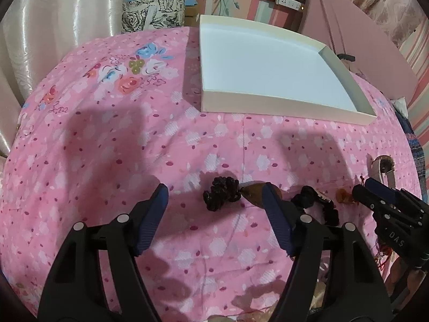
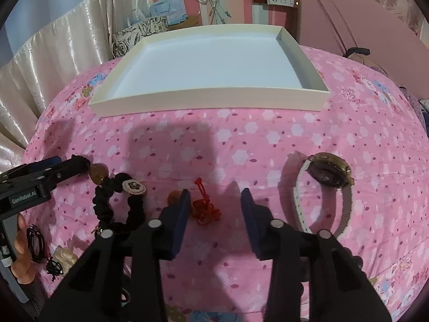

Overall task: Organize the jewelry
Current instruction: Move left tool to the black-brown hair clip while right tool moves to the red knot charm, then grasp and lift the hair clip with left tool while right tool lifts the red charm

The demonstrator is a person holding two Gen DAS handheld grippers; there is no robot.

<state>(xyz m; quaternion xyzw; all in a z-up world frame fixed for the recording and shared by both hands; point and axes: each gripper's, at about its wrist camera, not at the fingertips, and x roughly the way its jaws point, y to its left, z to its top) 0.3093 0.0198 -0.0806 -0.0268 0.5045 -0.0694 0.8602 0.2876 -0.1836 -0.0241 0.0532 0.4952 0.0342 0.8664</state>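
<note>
A: What are the tools doing?

B: The left tool (image 1: 214,214) is spread wide and holds nothing. It hangs low over the bed (image 1: 107,147), near the front edge. The right tool (image 2: 215,220) is open too, about halfway, and it holds nothing.

A: What sits by them?

B: A red knot (image 2: 205,209) lies right between the right tool's tips, close to its left tip. I think that is the next pick. A dark bead bunch (image 1: 218,194) lies just past the left tool. A black scrunchie (image 2: 118,206) with a shiny flower charm lies between the two tools. A watch (image 2: 325,190) stands on its side, off to the right.

A: Where do they all go?

B: I guess into the white box (image 2: 209,99). It sits toward the back edge of the bed with nothing in it yet. All the jewelry is in a row near the front, well apart from it, so it's easy to reach.

A: Anything hard to see?

B: Yes. A brown thing (image 2: 97,174) is partly hidden behind the left tool. An orange bit (image 2: 174,197) peeks from behind the right tool's tip. More small pieces at the front left are cut off and too dark to tell.
</note>
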